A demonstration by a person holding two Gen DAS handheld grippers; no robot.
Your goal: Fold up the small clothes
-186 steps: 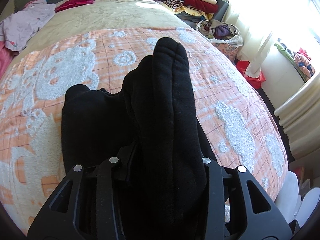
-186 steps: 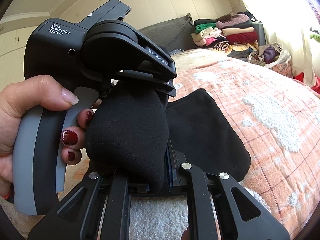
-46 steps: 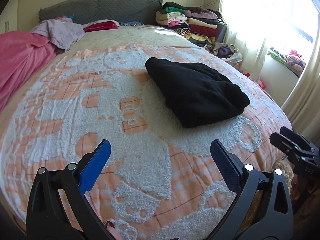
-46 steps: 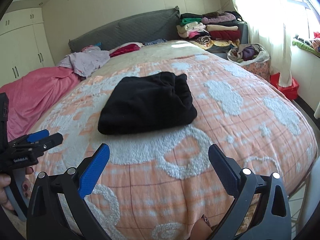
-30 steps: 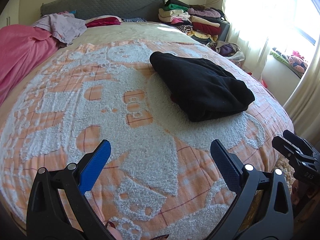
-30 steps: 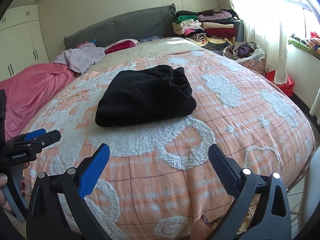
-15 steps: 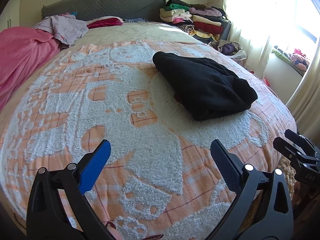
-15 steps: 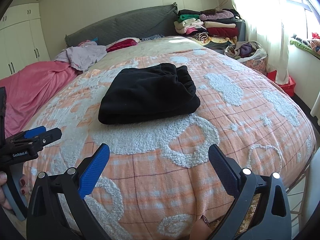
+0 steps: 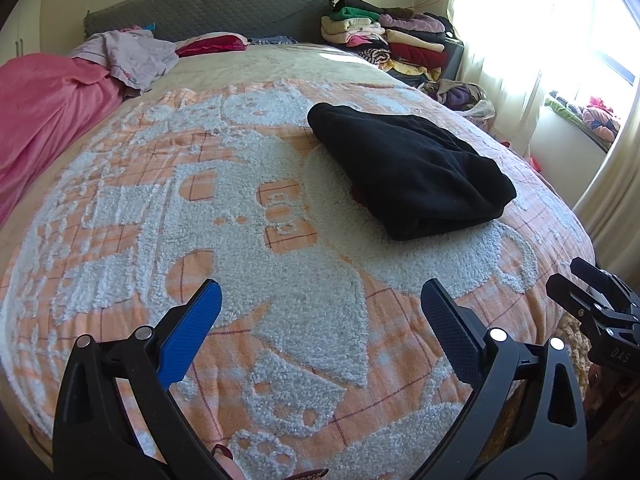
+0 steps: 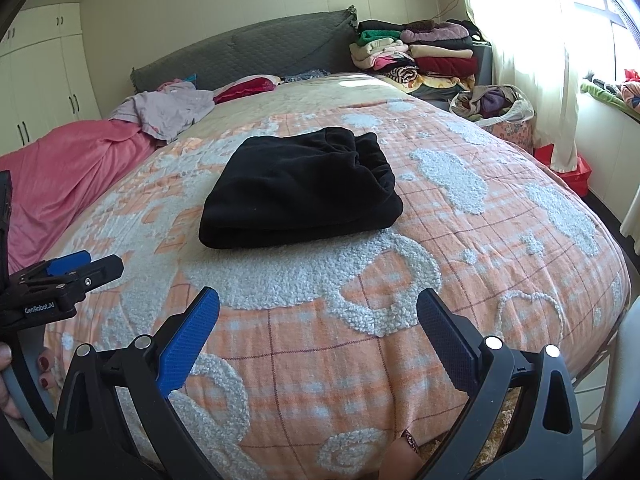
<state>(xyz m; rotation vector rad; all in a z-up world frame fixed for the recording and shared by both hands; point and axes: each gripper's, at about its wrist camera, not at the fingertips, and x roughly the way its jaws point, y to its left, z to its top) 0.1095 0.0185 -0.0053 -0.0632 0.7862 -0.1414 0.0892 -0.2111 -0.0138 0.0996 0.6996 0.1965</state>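
In the middle of the right wrist view, the folded black clothes [image 10: 300, 192] lie on the bed [image 10: 500, 216]. Both the left gripper [image 9: 320, 320] and right gripper [image 10: 318, 316] hold their fingers wide apart, gripping nothing.

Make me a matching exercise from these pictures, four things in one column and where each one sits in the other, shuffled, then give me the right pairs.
Things:
1. black folded garment
2. pink blanket
3. stack of folded clothes
4. left gripper

Places or states:
A. piled beside the headboard, near the window
B. open, holding nothing
C. middle of the orange bedspread
D. bunched along the bed's far left side

Pairs: 1-C, 2-D, 3-A, 4-B
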